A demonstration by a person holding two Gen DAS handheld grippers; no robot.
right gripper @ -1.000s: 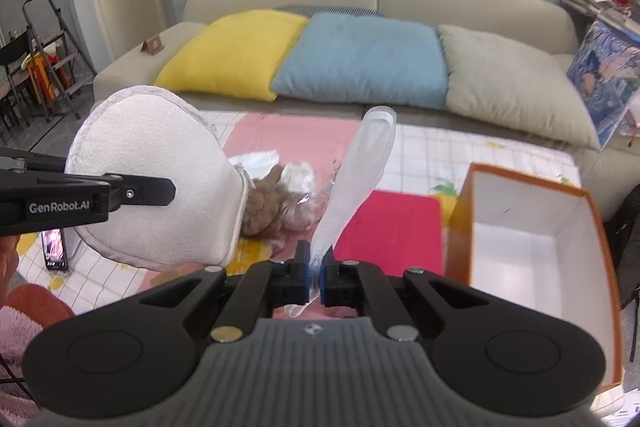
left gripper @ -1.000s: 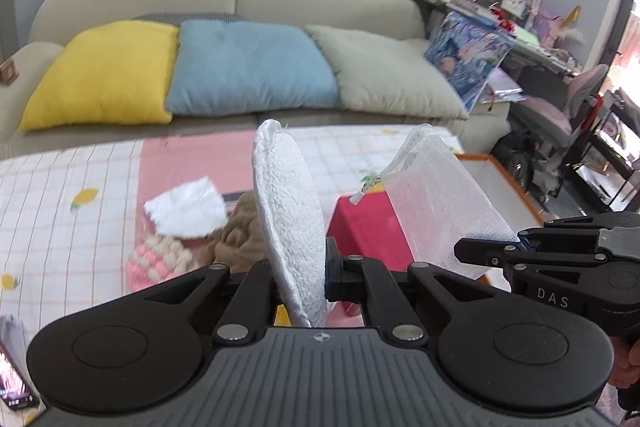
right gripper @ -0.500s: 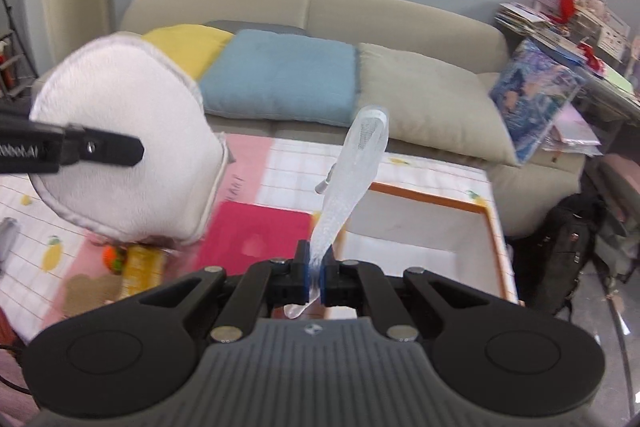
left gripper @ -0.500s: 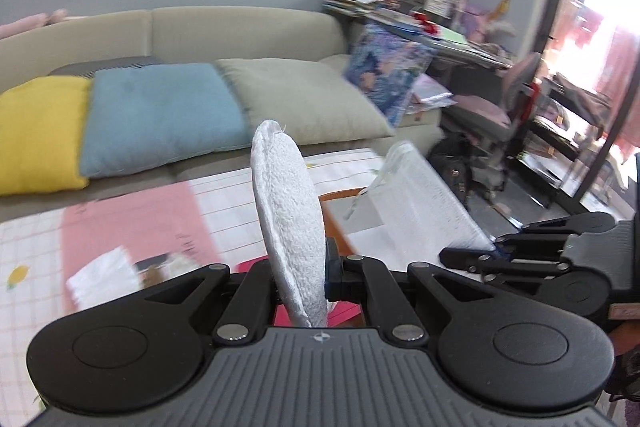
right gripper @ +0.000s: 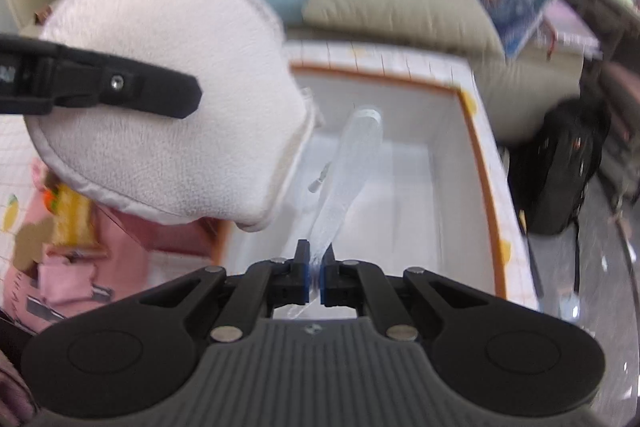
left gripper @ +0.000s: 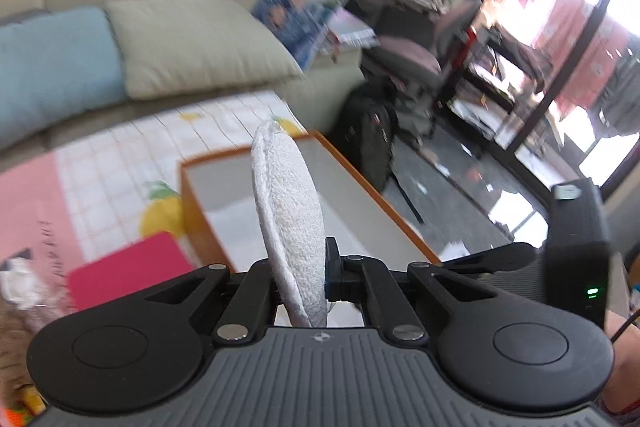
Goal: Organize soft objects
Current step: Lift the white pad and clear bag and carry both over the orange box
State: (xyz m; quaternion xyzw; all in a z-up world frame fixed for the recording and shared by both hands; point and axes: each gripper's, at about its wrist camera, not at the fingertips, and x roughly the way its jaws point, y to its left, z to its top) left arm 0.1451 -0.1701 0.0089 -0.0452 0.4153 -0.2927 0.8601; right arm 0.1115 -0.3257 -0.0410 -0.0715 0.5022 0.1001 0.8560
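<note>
My left gripper (left gripper: 302, 275) is shut on a white fluffy pad (left gripper: 290, 223), held edge-on above the near left part of the orange-rimmed white box (left gripper: 360, 183). In the right wrist view the same pad (right gripper: 168, 95) shows flat, clamped by the left gripper's fingers (right gripper: 152, 91). My right gripper (right gripper: 316, 273) is shut on a clear mesh pouch (right gripper: 348, 175) that stands up over the box's white inside (right gripper: 420, 195). Both grippers hang side by side above the box.
A red flat item (left gripper: 124, 271) lies left of the box on the checked cloth. More soft items (right gripper: 68, 219) lie at the left. A sofa with cushions (left gripper: 192, 43) is behind. A black backpack (right gripper: 560, 167) stands on the floor right of the table.
Both grippers have swung right and forward with their items, from over the pile of soft things and the red item to above the open box.
</note>
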